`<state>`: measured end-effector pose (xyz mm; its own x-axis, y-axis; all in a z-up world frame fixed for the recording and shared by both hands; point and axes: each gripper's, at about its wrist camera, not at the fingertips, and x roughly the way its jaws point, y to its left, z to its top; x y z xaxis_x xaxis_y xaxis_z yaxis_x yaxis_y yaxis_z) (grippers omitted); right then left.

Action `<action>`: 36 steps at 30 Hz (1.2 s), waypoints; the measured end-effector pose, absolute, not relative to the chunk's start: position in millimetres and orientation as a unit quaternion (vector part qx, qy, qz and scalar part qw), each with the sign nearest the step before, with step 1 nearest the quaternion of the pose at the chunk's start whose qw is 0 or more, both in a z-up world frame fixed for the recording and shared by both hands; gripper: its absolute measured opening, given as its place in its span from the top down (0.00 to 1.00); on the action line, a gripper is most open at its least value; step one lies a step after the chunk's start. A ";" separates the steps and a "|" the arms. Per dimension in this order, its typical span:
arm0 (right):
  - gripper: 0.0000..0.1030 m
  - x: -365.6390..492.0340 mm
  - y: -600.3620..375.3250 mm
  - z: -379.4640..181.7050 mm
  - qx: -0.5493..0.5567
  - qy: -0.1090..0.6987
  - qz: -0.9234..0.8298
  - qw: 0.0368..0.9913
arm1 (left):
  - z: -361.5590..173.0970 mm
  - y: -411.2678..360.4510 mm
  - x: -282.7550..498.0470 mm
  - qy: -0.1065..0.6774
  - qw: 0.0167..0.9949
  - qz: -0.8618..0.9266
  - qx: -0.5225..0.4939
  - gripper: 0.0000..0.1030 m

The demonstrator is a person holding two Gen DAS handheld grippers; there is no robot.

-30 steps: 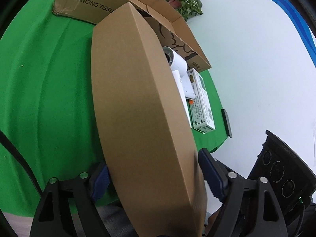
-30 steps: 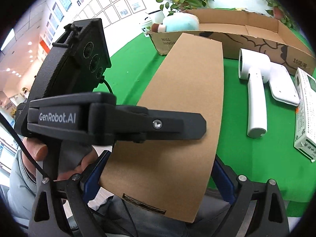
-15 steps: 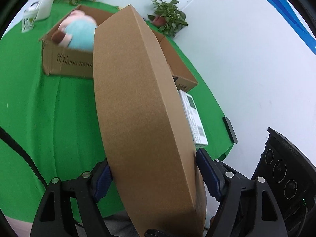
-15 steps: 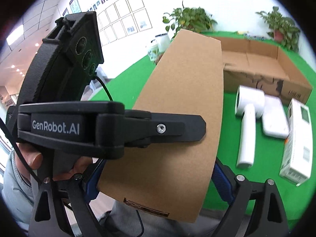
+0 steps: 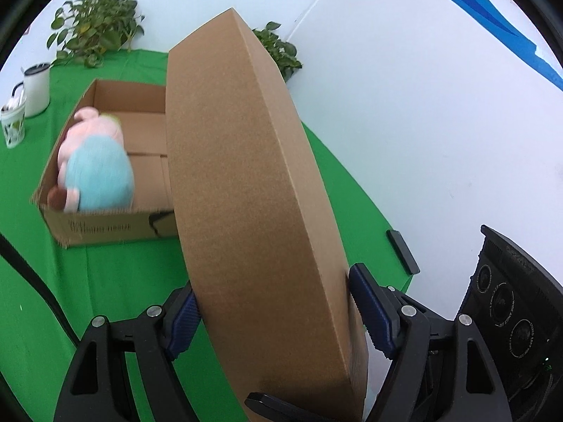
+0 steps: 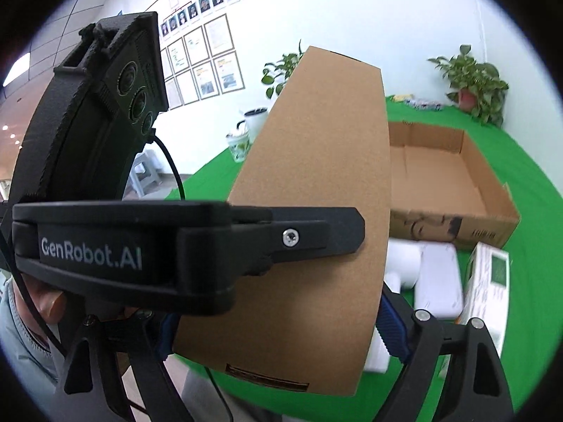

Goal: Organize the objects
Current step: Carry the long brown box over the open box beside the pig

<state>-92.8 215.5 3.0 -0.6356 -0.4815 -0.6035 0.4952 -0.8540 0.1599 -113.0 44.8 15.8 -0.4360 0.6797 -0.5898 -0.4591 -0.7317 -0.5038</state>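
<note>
left gripper (image 5: 272,320) – clamps flat carton (image 5: 246,176) | right gripper (image 6: 278,334) – closing, carton between

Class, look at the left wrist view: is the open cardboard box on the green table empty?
No. A pink and blue plush toy lies inside the open cardboard box, against its near wall.

We see flat brown box (image 5: 246,190) hiding right half of open carton (image 5: 105,225), most of far potted plant (image 5: 281,52). Carton print blurred, unreadable. Plush toy (image 5: 95,168) blurred. In right view, white device (image 6: 404,263) at 4 o'clock half hidden behind box; left gripper (image 6: 197,242) blocks box's left part. Box's near end cut off by bottom edge.
</note>
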 end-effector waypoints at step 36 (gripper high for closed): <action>0.16 -255.7 206.2 9.8 0.364 0.001 -0.893 0.264 | 64.2 66.5 -297.5 -0.119 0.329 0.835 -0.424 0.26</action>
